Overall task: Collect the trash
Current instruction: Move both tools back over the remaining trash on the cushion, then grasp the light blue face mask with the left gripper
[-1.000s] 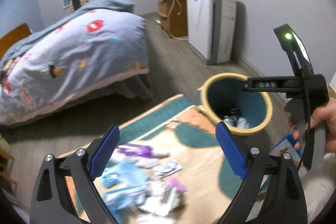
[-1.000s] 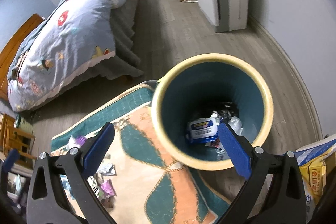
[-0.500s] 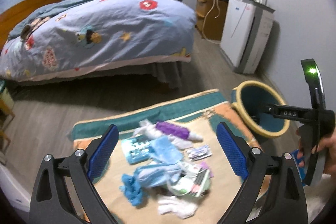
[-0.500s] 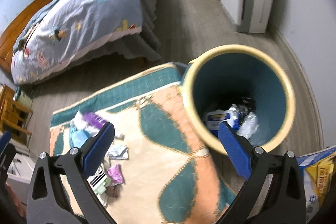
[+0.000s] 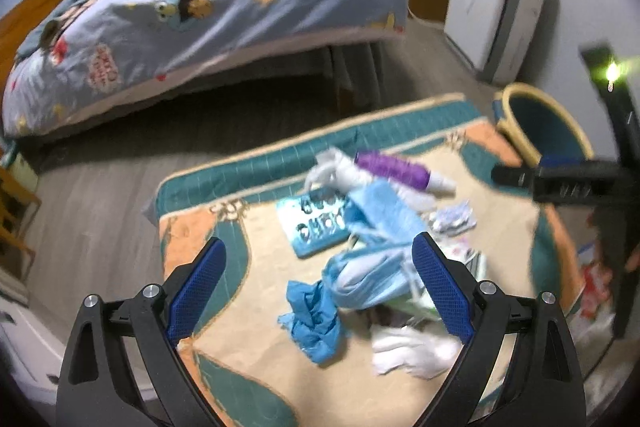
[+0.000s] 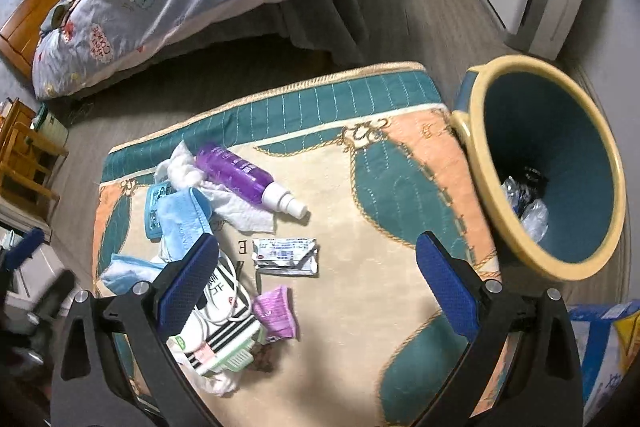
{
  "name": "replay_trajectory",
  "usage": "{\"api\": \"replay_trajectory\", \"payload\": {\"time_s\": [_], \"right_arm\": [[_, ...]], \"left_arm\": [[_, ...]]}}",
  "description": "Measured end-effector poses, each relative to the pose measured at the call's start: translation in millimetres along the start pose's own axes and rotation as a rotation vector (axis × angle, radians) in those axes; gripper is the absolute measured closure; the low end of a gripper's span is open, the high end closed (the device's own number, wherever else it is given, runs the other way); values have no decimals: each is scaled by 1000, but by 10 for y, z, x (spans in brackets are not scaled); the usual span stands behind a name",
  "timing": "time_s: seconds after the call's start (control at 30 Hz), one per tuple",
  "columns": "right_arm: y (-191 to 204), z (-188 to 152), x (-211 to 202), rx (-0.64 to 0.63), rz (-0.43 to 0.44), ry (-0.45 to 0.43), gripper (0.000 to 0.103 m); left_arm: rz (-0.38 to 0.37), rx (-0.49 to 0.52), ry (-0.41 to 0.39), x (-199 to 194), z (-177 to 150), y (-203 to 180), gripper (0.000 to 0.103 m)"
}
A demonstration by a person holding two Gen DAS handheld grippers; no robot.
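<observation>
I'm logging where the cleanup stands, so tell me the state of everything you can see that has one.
Left tongs: open, empty, above the litter.
Right tongs: open, empty.
Bin: upright beside the rug, some trash at the bottom.
Purple bottle: lying on its side on the rug, cap on.
White packet: flat on the rug.
Blue glove: crumpled.
Tissue: crumpled.

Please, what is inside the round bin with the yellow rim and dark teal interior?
Inside the round yellow-rimmed teal bin, the right wrist view shows crumpled clear plastic pieces and something dark at the bottom. The near wall covers the rest of the floor, so anything there cannot be seen.
</observation>
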State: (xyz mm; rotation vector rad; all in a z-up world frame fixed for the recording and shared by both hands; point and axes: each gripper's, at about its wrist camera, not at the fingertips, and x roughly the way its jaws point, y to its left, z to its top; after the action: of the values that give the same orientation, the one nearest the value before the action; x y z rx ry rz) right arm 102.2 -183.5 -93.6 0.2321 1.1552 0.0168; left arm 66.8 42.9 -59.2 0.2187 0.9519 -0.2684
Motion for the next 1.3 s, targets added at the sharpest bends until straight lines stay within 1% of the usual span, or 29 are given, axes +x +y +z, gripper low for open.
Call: {"api": "replay_trajectory", "payload": {"time_s": [0.17,0.23,0.3,0.33,0.37,0.4,0.47,0.63,0.73,0.83,0.9,1.0,1.07,1.17,1.3], "right_arm": [[59,-9,77,-5,-29,19,6],[43,-13,112,-9,-48,30,6],[-5,-7,140,-3,-60,36,6],[-26,-2,152,3,-60,36,6],[-48,6,164,6,-53,35,6],[-55,14,177,0,-49,33,6],[-47,26,209,-33,-56,31,6],[-6,-3,313,-76,-40,63,6],[-9,-18,329,-65,-25,77,6],[20,-41,279,-28,55,82,6],[106,-67,255,-67,83,80,6],[197,-113,251,-139,69,80,6],[202,-114,256,-143,62,78,6],[220,-94,246,-133,82,66,6],[358,-75,253,-156,119,43,6]], "left_arm": [[-19,47,106,347,-116,-96,12],[-26,68,143,462,-139,-148,22],[-53,73,170,532,-151,-190,43],[-74,73,177,550,-153,-208,48],[-91,76,184,554,-145,-225,60],[-98,81,185,547,-135,-235,67],[-103,93,176,508,-106,-244,72],[-130,70,130,356,-9,-185,73],[-122,35,109,298,51,-92,73],[-121,-18,93,252,102,35,73],[-121,-45,78,214,132,110,73],[-119,-69,61,150,163,187,73],[-117,-93,44,97,190,235,73],[-137,-144,10,-21,222,318,73],[-131,-159,-34,-170,252,390,73]]}}
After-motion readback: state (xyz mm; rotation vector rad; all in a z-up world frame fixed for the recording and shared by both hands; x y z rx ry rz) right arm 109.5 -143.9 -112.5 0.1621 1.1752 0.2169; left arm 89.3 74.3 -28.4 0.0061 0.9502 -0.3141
